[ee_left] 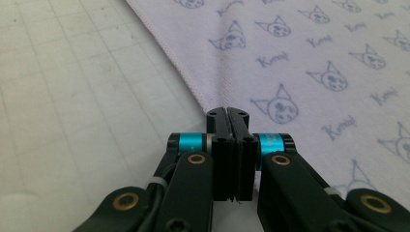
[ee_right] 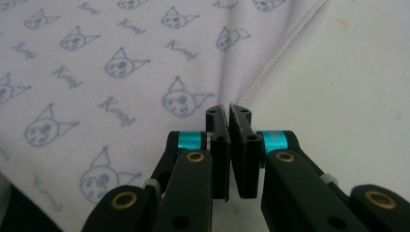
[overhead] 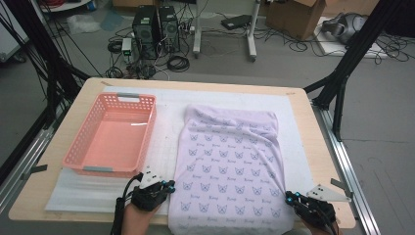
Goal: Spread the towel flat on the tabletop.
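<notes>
High view: the lilac printed towel (overhead: 227,161) lies flat on the worktop (overhead: 313,142) beside a pink basket (overhead: 111,134) — left gripper (overhead: 169,186) and right gripper (overhead: 289,197) each have jaws clamped on a near side hem.

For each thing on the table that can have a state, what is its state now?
Towel: spread flat, near end hanging over the table edge.
Basket: upright, empty.
Left gripper: jaws shut on the towel's edge.
Right gripper: jaws shut on the towel's opposite edge.
</notes>
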Action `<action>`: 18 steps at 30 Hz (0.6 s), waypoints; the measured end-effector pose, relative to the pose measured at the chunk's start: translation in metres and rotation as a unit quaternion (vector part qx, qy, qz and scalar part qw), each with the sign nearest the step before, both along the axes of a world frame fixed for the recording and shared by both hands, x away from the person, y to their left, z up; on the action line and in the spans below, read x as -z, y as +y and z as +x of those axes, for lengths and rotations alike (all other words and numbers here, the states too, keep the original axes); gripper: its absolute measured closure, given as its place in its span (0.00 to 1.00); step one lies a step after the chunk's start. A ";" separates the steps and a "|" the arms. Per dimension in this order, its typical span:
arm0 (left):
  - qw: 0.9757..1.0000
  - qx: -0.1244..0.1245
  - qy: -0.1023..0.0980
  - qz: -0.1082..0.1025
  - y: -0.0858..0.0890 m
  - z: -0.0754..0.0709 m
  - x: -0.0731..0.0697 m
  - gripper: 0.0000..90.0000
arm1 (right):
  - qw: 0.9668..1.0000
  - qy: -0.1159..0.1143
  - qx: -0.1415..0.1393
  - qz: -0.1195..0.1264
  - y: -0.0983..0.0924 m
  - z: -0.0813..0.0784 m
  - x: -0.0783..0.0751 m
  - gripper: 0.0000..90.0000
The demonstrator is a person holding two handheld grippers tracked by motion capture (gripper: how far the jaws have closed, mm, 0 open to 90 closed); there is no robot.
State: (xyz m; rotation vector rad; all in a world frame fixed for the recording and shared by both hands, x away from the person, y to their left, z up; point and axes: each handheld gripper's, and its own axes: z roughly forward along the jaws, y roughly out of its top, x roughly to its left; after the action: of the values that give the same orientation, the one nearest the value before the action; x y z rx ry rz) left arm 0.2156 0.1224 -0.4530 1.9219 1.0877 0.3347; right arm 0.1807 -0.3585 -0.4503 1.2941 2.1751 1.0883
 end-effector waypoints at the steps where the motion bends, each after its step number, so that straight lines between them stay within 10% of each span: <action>1: 1.000 0.000 0.002 -0.003 0.001 -0.002 0.000 0.98 | 1.000 0.001 -0.002 0.002 -0.001 -0.002 0.000 0.96; 18: 0.999 0.026 0.005 -0.038 0.018 -0.045 -0.005 0.98 | 1.000 0.022 -0.018 0.005 -0.008 -0.043 -0.008 0.96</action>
State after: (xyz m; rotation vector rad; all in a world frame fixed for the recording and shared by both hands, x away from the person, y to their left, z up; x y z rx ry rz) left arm 0.1709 0.1409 -0.4477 1.8819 1.0405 0.2520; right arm 0.1380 -0.3664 -0.4420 1.2987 2.2355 1.0963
